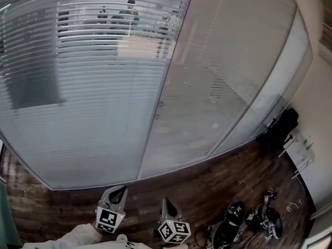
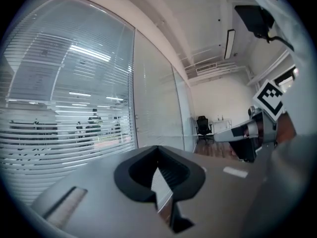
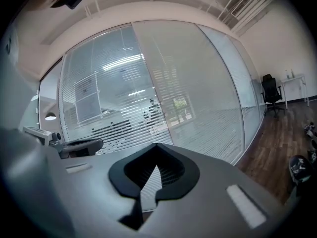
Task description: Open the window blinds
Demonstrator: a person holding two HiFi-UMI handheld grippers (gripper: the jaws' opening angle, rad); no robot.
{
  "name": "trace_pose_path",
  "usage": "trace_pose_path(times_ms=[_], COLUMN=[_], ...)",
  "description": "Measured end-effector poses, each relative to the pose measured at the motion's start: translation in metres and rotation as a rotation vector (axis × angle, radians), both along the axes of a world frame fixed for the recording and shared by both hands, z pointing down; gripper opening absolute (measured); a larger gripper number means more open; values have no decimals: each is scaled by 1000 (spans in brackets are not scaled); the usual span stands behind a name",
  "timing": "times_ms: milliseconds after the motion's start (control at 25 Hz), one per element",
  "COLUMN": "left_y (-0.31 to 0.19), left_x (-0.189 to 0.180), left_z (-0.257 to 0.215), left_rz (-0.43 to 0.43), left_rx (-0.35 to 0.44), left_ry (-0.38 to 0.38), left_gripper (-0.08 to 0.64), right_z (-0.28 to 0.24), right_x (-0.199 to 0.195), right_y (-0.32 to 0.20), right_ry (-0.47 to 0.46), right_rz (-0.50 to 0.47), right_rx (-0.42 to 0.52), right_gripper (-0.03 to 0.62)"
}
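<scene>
White slatted blinds hang behind a curved glass wall ahead of me. The left panel's blinds [image 1: 88, 102] have their upper slats tilted, so the room behind shows through. The right panel's blinds [image 1: 218, 77] are closed flat. Low in the head view, my left gripper [image 1: 116, 196] and my right gripper [image 1: 167, 207] point at the wall's foot, well short of the glass. In the left gripper view the left gripper [image 2: 158, 150] is shut and empty, facing the blinds [image 2: 64, 108]. My right gripper [image 3: 157, 147] is likewise shut on nothing before the blinds [image 3: 119, 98].
A dark wooden floor [image 1: 207, 185] runs along the wall. A black office chair [image 1: 282, 128] and a white desk [image 1: 301, 154] stand at the right. Black helmets and gear [image 1: 233, 217] lie on the floor at the lower right. People [image 1: 129, 12] stand behind the glass.
</scene>
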State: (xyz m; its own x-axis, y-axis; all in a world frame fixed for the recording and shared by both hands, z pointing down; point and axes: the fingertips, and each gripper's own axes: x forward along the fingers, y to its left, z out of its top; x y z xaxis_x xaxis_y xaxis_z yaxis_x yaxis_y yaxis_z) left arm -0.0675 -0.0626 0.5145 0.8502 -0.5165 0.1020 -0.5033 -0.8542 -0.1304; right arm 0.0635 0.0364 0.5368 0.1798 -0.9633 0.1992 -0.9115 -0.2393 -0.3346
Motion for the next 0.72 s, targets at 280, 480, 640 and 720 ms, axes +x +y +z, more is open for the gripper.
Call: trace_pose_path(times_ms=[280, 480, 640, 720], left_y=[29, 43, 50, 53], left_x=[30, 42, 47, 48], left_z=[-13, -20, -21, -21], left_rz=[38, 38, 33, 29], left_rx=[38, 62, 65, 64], left_ry=[-5, 0, 0, -1], left_gripper=[0, 0, 0, 0], right_z=[-11, -18, -18, -17], right_x=[21, 29, 34, 34], right_y=[22, 30, 37, 40], right_ry=[11, 34, 33, 33], right_rz=[11, -3, -8, -12], right_rx=[39, 60, 59, 54], right_gripper=[0, 0, 0, 0])
